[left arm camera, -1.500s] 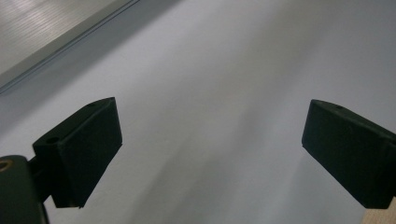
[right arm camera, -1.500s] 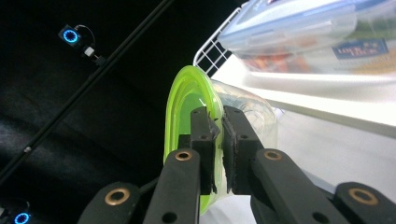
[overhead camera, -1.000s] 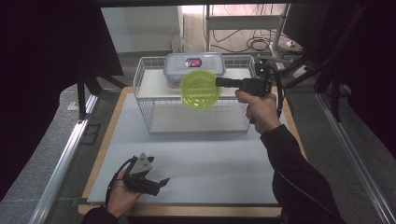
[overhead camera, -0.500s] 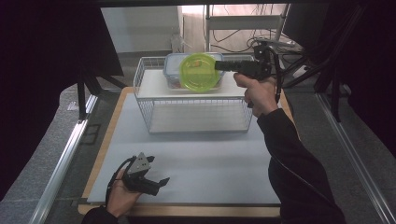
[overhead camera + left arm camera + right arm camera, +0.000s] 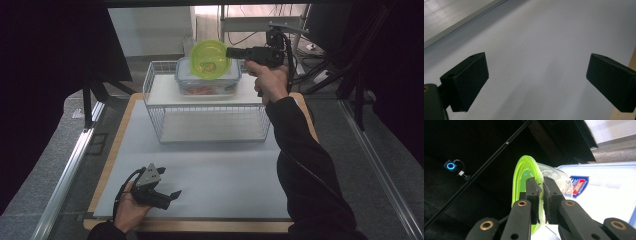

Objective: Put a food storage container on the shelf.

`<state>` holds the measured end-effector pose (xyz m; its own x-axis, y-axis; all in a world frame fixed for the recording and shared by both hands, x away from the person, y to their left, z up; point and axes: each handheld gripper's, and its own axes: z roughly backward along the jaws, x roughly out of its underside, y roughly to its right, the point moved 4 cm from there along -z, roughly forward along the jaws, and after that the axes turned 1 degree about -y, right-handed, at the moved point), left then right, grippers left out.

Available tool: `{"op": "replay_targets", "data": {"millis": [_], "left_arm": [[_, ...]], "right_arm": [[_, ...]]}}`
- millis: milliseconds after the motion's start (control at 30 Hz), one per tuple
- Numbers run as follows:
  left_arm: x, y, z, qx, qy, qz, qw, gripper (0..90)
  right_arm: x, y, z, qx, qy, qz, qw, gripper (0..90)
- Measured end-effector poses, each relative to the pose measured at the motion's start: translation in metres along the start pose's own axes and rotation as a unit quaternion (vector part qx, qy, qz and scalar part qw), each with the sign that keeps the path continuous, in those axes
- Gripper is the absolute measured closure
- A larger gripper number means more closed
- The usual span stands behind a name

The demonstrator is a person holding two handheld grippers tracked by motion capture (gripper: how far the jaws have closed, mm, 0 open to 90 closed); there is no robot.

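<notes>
A round container with a bright green lid point(image 5: 209, 60) point(image 5: 524, 185) hangs in the air above a clear lidded food box point(image 5: 207, 80) on top of the white wire rack point(image 5: 210, 107). My right gripper point(image 5: 231, 51) point(image 5: 541, 195) is shut on the green lid's rim, its arm reaching in from the right. In the right gripper view the box lid point(image 5: 604, 192) with a red and blue label lies to the right. My left gripper point(image 5: 172, 196) point(image 5: 536, 82) rests near the mat's front left edge, jaws wide apart with nothing between them.
A grey mat point(image 5: 210, 175) covers a wood-edged table. The wire rack stands at the back centre with a shelf beneath its top. Metal rails point(image 5: 70, 170) run along both sides. Cables and dark equipment point(image 5: 320, 45) sit behind the rack.
My right gripper has carried the green-lidded container up and away from me, from in front of the box to above its far edge. The left gripper has stayed put.
</notes>
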<state>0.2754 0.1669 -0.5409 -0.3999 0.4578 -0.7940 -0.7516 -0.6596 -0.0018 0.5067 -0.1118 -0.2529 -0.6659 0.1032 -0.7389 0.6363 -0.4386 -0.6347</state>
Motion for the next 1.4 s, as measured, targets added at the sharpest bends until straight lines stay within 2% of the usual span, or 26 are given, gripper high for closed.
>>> {"op": "replay_targets", "data": {"millis": [433,633,767,800,833,1200,1400], "left_arm": [[0.000,0.000,0.000,0.003,0.002,0.002,1.0000,4.2],[0.000,0.000,-0.001,0.004,0.001,0.001,1.0000,4.3],[0.000,0.000,-0.001,0.006,-0.003,0.001,1.0000,4.3],[0.000,0.000,-0.001,0.006,-0.003,0.001,1.0000,4.4],[0.001,0.001,-0.001,0.007,-0.003,0.002,1.0000,4.4],[0.001,0.001,-0.002,0.007,-0.006,0.001,1.0000,4.4],[0.001,0.001,-0.002,0.008,-0.008,0.000,0.9999,4.5]], "right_arm": [[-0.015,0.012,-0.020,0.017,-0.002,-0.014,0.9998,84.1],[-0.017,0.021,-0.030,0.021,-0.012,-0.031,0.9992,83.9],[-0.020,0.021,-0.033,0.045,-0.012,-0.018,0.9988,82.3],[-0.020,0.021,-0.033,0.045,-0.012,-0.018,0.9988,82.3],[-0.021,0.020,-0.035,0.066,-0.011,-0.008,0.9977,81.0],[-0.023,0.031,-0.042,0.099,0.003,-0.016,0.9949,75.4],[-0.024,0.035,-0.046,0.104,0.005,-0.020,0.9944,73.1]]}}
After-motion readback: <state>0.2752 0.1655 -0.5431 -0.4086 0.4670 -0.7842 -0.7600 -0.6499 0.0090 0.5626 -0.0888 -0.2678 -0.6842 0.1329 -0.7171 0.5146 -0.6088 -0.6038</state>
